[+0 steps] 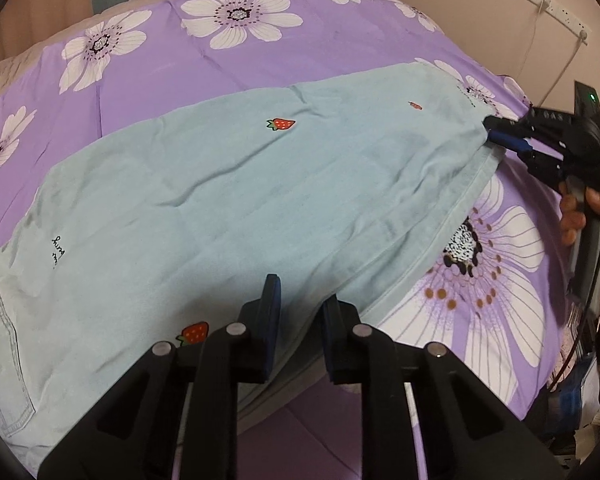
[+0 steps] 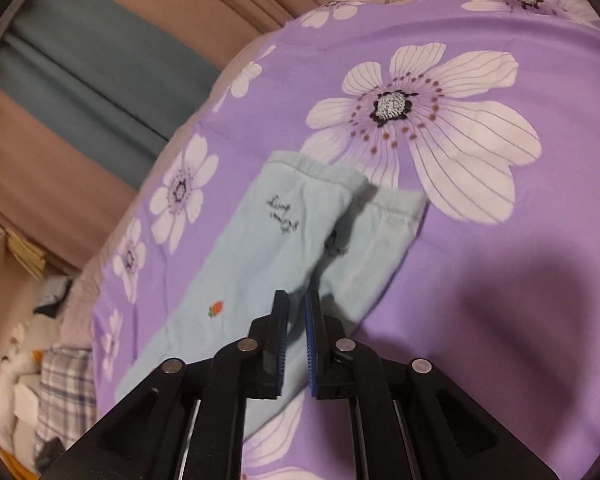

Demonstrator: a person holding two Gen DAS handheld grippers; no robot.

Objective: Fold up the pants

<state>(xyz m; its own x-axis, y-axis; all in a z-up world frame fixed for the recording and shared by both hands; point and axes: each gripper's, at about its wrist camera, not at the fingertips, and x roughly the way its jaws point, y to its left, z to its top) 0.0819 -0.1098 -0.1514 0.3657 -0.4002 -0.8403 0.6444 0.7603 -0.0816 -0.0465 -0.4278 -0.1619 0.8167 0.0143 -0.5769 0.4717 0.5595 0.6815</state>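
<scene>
Pale mint-green pants (image 1: 228, 200), printed with small red strawberries (image 1: 281, 124) and dark script lettering (image 1: 58, 249), are being shown laid out flat on a bed covered by a purple bedsheet (image 1: 160, 76) with large white flowers. In the left wrist view, the pants are lying diagonally across the bed, and the left gripper (image 1: 298, 316) is being held low over the near edge of the fabric; its jaws are standing narrowly apart, and it cannot be told whether cloth is being pinched between them, since the fabric is passing under and behind the pads. At the far right of the same view, the right gripper (image 1: 500, 132) is being carried by a hand (image 1: 580, 216), and its jaws are being kept closed on the corner of the pants, where the fabric is drawn to a point. In the right wrist view, the right gripper (image 2: 296, 320) is being seen from behind, with only a slim gap between its blue-lined pads and the cloth running up between them; beyond it, the two gathered ends of the pants (image 2: 300, 248) are lying side by side on the bedsheet (image 2: 500, 272), one overlapping the other. A wall power strip (image 1: 548, 8) and a teal curtain (image 2: 92, 76) are appearing in the background.
</scene>
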